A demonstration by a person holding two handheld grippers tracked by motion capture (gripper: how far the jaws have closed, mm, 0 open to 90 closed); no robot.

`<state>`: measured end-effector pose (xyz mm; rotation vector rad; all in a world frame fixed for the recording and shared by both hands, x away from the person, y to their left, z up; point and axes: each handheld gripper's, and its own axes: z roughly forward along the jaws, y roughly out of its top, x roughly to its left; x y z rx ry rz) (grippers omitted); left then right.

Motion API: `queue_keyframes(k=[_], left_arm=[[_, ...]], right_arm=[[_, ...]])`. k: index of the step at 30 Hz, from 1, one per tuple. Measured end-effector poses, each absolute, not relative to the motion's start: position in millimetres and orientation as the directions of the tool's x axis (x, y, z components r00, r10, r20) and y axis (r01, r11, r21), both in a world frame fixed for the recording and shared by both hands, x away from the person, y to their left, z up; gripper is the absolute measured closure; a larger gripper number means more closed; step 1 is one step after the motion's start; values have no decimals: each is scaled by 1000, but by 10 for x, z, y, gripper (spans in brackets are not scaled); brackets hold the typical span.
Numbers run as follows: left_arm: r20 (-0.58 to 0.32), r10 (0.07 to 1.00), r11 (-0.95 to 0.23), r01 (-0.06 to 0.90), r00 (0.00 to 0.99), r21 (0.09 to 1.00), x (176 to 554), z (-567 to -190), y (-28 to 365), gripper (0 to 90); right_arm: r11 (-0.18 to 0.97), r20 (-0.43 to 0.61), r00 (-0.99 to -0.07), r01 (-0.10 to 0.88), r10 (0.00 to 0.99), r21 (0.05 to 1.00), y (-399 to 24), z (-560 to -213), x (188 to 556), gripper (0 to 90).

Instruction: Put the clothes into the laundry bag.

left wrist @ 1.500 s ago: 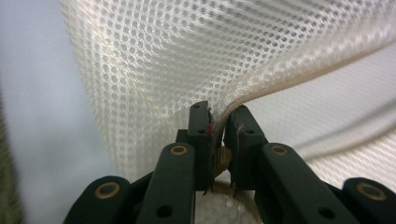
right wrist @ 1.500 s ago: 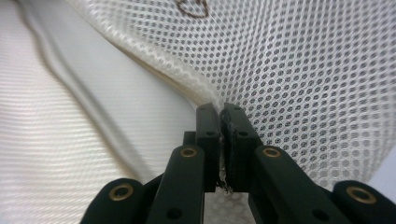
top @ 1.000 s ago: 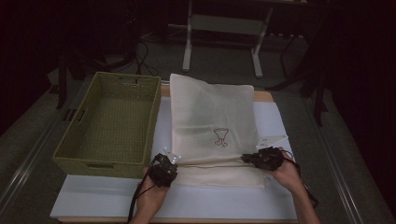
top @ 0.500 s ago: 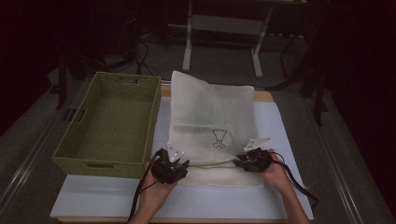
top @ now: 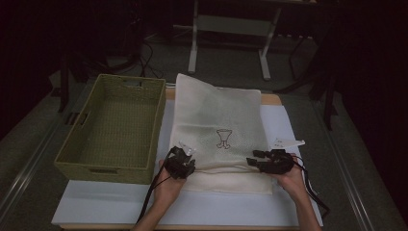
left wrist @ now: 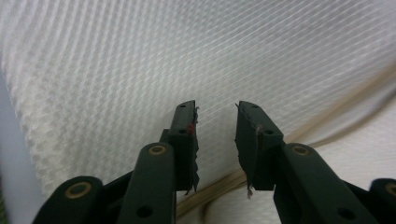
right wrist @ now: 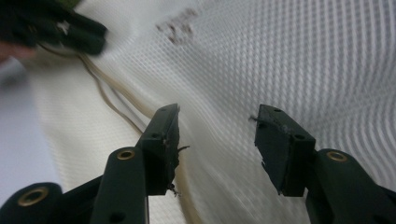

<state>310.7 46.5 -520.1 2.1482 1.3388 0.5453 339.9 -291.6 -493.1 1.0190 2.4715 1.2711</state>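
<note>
A cream mesh drawstring bag (top: 219, 120) with a small printed logo (top: 223, 138) lies flat on the white board. My left gripper (top: 185, 153) rests on the bag's lower left part. Its jaws (left wrist: 215, 116) stand a little apart over the mesh and have just been closing, with nothing between them. My right gripper (top: 255, 160) lies at the bag's lower right, pointing left. Its jaws (right wrist: 217, 121) are wide apart and have just been opening, bare mesh beneath them. The tan drawstring (right wrist: 107, 88) runs toward the left gripper (right wrist: 51, 28).
A green wicker basket (top: 96, 171) stands empty just left of the bag, close to my left hand. The white board (top: 240, 211) reaches the table's front edge. A paper tag (top: 286, 143) lies right of the bag. Table legs and cables stand beyond.
Both grippers were shut at the bag's lower fold; now both have their jaws apart. The left gripper has shifted slightly up and right onto the mesh.
</note>
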Motion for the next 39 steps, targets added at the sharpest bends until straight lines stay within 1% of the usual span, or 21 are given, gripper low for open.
queue_keyframes(k=[1,2,3,4,5,6,9,10,12,13,14,15,16,17,18,20,22,26,29,35,39], left_arm=[[53,910,-351,694,412,629,3123,-5231,493,714],[32,911,-336,694,412,637,3130,-5244,527,710],[32,912,-335,696,410,636,3136,-5243,541,709],[32,912,-335,696,410,636,3136,-5243,541,709],[32,912,-335,696,410,636,3136,-5243,541,709],[94,915,-358,683,392,637,3140,-5250,537,713],[56,922,-327,696,382,640,3159,-5248,574,699],[56,922,-327,696,382,640,3159,-5248,574,693],[50,919,-327,686,392,650,3154,-5246,575,677],[30,916,-321,684,401,655,3151,-5234,586,657],[30,916,-321,684,401,655,3151,-5234,586,636],[-1,914,-300,676,406,673,3131,-5197,599,626],[-1,914,-300,676,406,673,3131,-5197,599,619],[-1,914,-300,676,406,673,3131,-5197,599,619],[-25,908,-284,659,418,697,3100,-5142,600,608],[-38,902,-278,647,429,710,3080,-5113,592,602],[-45,900,-276,645,434,712,3070,-5102,594,597],[-74,896,-247,631,438,735,3025,-5038,623,593],[-85,887,-240,611,454,755,2976,-4975,641,588],[-102,870,-229,579,482,782,2869,-4892,688,582],[-115,858,-230,575,501,785,2804,-4890,711,576]], right_arm=[[412,123,-739,496,662,764,-2915,-4963,3398,503],[436,99,-738,495,667,752,-2910,-4997,3398,509],[461,71,-733,496,676,736,-2901,-5029,3398,514],[461,71,-733,496,676,736,-2901,-5029,3398,514],[485,42,-727,498,685,719,-2889,-5059,3395,514],[516,16,-734,493,679,701,-2875,-5105,3390,523],[566,-36,-736,487,676,665,-2840,-5159,3382,530],[566,-36,-736,487,676,665,-2840,-5159,3382,530],[598,-72,-737,483,672,639,-2805,-5216,3389,531],[593,-67,-735,486,675,642,-2805,-5209,3388,528],[580,-53,-735,487,676,654,-2817,-5189,3388,513],[562,-32,-736,487,676,668,-2839,-5163,3386,497],[562,-32,-736,487,676,668,-2839,-5163,3386,497],[539,-12,-733,489,680,686,-2862,-5132,3381,497],[502,12,-727,486,687,716,-2909,-5071,3372,472],[454,45,-718,486,695,747,-2961,-5008,3365,470],[421,56,-705,483,707,768,-3015,-4945,3356,463],[386,61,-682,482,729,786,-3089,-4879,3338,449],[341,96,-662,498,743,797,-3140,-4851,3333,441],[313,94,-625,509,775,802,-3203,-4843,3332,437],[296,94,-597,521,797,801,-3248,-4858,3345,435]])
